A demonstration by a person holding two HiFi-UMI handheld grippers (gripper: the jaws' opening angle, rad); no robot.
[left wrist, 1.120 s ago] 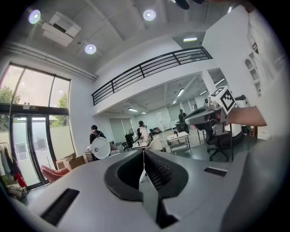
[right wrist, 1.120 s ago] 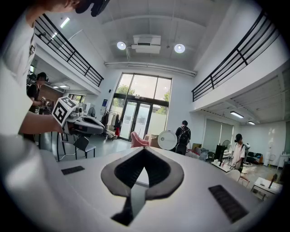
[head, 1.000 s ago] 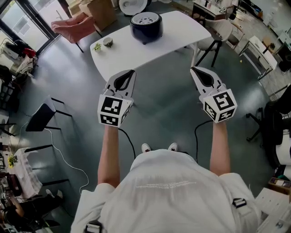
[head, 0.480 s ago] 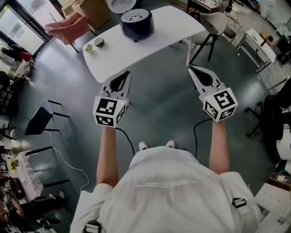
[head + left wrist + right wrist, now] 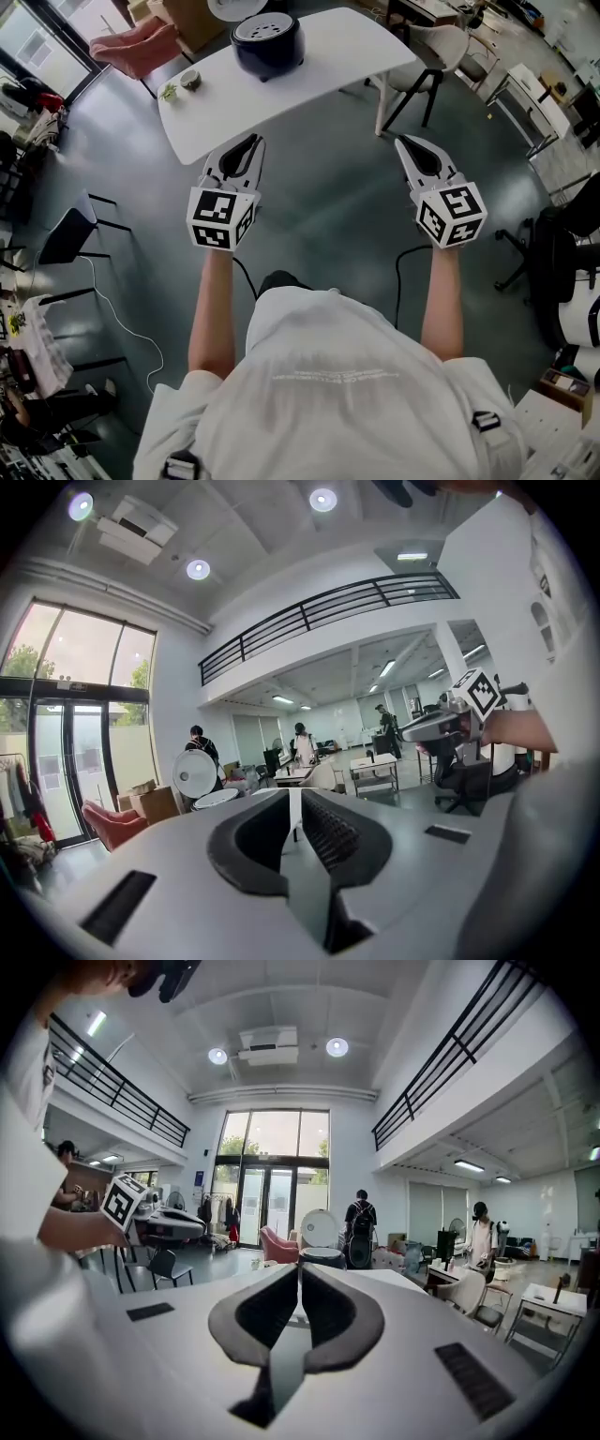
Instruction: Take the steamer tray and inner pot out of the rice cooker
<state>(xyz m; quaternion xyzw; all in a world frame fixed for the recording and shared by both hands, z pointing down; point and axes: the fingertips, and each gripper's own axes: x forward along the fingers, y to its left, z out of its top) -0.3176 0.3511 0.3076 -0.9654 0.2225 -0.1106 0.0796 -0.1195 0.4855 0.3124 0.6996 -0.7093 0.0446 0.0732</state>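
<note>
Rice cooker holes: head view only

White tabletop with small potted plant near its left end; pink armchair just beyond; black chair on grey floor.

The right tool, jaws together, faces the rice cooker on a white table.

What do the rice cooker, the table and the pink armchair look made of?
Rice cooker: dark glossy shell, probably plastic or coated metal, by the highlights on its side; paler perforated lid.
Table: smooth white top, likely laminate or painted board; even, seamless surface.
Pink armchair: padded upholstery, apparently fabric; soft rounded contours.
</note>
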